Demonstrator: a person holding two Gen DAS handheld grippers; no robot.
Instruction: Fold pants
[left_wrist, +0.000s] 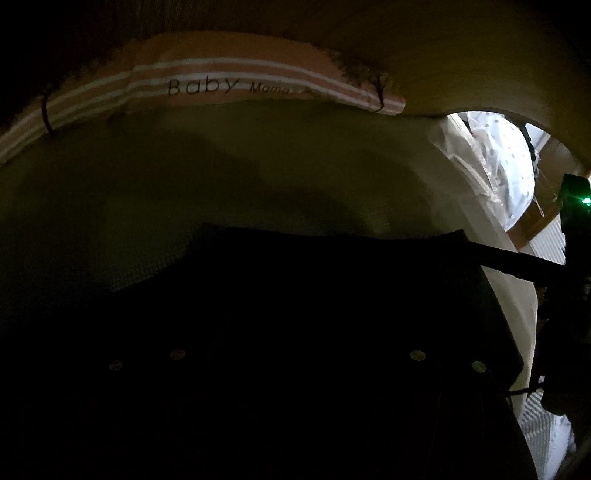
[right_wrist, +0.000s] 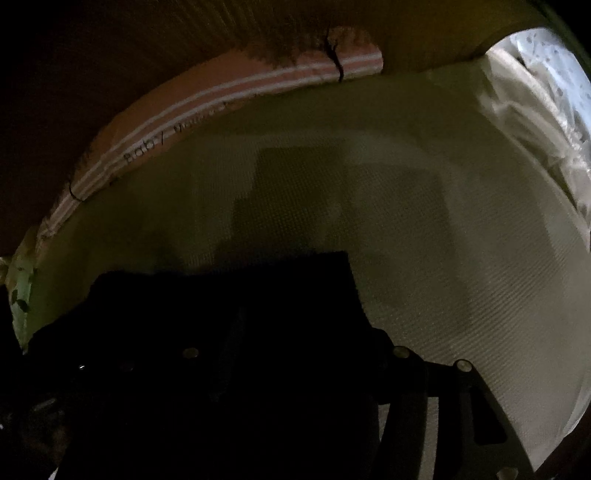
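The scene is very dim. Black pants (left_wrist: 314, 295) lie on a pale textured mat (left_wrist: 184, 177) and fill the lower half of the left wrist view; a strip of their edge runs right to a dark device (left_wrist: 572, 258). In the right wrist view the pants (right_wrist: 240, 302) cover the lower left of the mat (right_wrist: 443, 240). My left gripper (left_wrist: 295, 369) is lost in the dark fabric; only its screws show. My right gripper (right_wrist: 295, 369) is also buried in black cloth, with its right finger frame (right_wrist: 443, 398) visible. Neither view shows how the jaws stand.
A pink padded rail with white stripes and the word "Baby" (left_wrist: 203, 86) borders the mat's far side; it also shows in the right wrist view (right_wrist: 221, 96). Bright dotted white fabric and plastic (left_wrist: 509, 158) lie beyond the mat's right end.
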